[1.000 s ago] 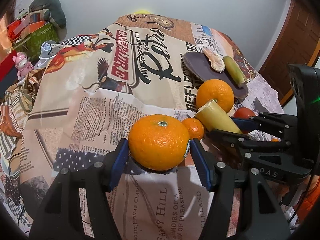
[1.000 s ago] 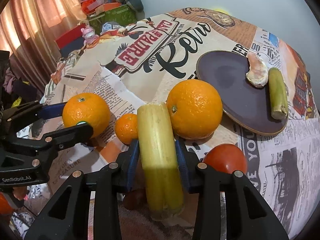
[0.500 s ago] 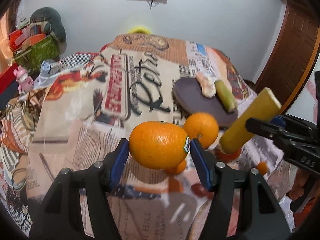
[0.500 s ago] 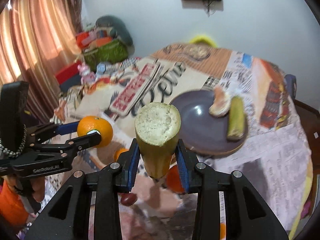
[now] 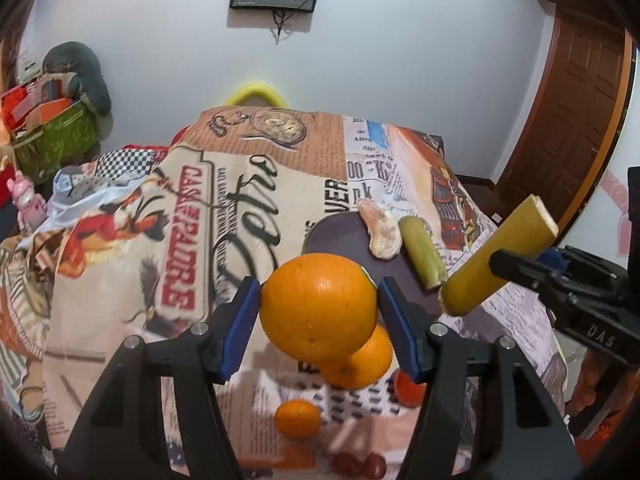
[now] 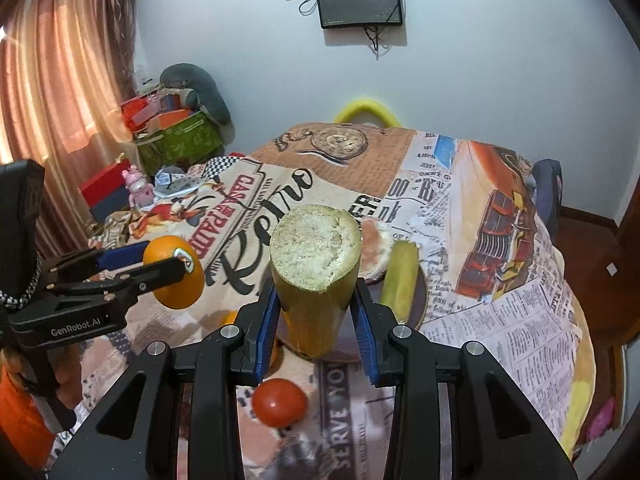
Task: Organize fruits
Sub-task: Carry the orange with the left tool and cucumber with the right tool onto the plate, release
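Since both tongs are loaded and up off the desk (image 5: pixel 120 264), here's my take. Left tongs (image 5: pixel 319 307) are clamped on a big orange (image 5: pixel 318 306) at its widest part; it looks firm and fairly heavy, with slick skin. Right tongs (image 6: pixel 316 314) squeeze a sugarcane piece (image 6: pixel 314 272) mid-length; it seems stiff and waxy, so probably prone to sliding. Count: three oranges, two cane pieces, one tomato (image 6: pixel 280 402), one peeled segment (image 5: pixel 379 234). The plate (image 5: pixel 340 236) sits just ahead of both tongs.

tablecloth (image 6: pixel 256 200): "Retro", "SERVE YOU" | left claw (image 6: pixel 160 268): "GenRobot.AI" (white lettering)
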The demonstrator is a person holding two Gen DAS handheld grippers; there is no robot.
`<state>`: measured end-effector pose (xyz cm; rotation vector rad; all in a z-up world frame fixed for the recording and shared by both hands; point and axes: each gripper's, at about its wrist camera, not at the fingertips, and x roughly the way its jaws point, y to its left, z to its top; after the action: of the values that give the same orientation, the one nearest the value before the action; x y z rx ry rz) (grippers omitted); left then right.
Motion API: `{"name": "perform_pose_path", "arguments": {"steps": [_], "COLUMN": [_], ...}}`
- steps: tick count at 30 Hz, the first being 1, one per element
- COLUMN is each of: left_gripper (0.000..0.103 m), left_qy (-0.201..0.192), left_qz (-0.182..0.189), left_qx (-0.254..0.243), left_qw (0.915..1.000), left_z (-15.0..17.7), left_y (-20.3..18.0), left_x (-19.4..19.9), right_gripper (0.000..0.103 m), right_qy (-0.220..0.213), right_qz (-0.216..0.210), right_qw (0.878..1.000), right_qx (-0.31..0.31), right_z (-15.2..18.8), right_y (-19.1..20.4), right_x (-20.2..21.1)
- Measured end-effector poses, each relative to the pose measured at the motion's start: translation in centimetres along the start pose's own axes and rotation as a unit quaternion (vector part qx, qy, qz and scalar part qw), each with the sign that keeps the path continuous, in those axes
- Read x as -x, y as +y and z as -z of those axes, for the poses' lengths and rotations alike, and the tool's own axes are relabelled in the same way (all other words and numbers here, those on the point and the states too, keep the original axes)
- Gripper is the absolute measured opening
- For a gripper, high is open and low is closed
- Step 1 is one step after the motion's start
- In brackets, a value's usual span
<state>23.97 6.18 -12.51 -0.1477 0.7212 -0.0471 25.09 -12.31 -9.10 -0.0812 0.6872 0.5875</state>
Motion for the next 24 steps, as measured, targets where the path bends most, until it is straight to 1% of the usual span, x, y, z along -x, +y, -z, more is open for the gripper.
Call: {"name": "perform_pose_path", "arguments": {"steps": [9,10,11,12,15,17,20,24], "left_gripper": [0.058,0.054,0.034,0.021,0.022,0.022,0.022,0.022], "left_qy": [0.015,0.018,0.019,0.024,0.030,0.037,0.046,0.056], "left_qz": [0.011,0.014,0.018,0.024,0.037,0.031,0.036,0.028], "left_qx": [-0.018,-0.019,-0.021,-0.028,-0.034,-0.040,-0.029,-0.029], "left_qw": [0.9997,0.9996,0.9994,0.9990,0.9983,0.9980,0.9979,0.9976], "left_z": [-1.6,-1.7,-1.8,-2.1,-2.7,-2.8,-2.5,-2.0], "left_y": [-1.9,-2.0,-2.1,-2.4,-2.9,-3.2,-2.7,-2.1], "left_x": [-3.9,-4.3,-4.7,-5.1,-6.1,-7.0,-7.8,-8.6], "right_gripper": [0.032,0.032,0.032,0.032,0.032,0.032,0.032,0.032], "right_qy": [0.024,0.028,0.032,0.037,0.049,0.056,0.068,0.077], "right_qz": [-0.007,-0.007,-0.008,-0.010,-0.018,-0.018,-0.021,-0.030], "right_qw": [1.000,1.000,0.999,0.999,0.999,0.998,0.997,0.997], "right_qx": [-0.006,-0.008,-0.009,-0.011,-0.014,-0.013,-0.010,-0.013], "right_z": [0.2,0.3,0.4,0.5,0.6,0.6,0.7,0.3], "right_y": [-1.7,-1.9,-2.0,-2.2,-2.7,-2.8,-2.9,-3.2], "right_x": [-2.8,-3.2,-3.6,-4.1,-5.3,-6.0,-7.0,-7.9]}}
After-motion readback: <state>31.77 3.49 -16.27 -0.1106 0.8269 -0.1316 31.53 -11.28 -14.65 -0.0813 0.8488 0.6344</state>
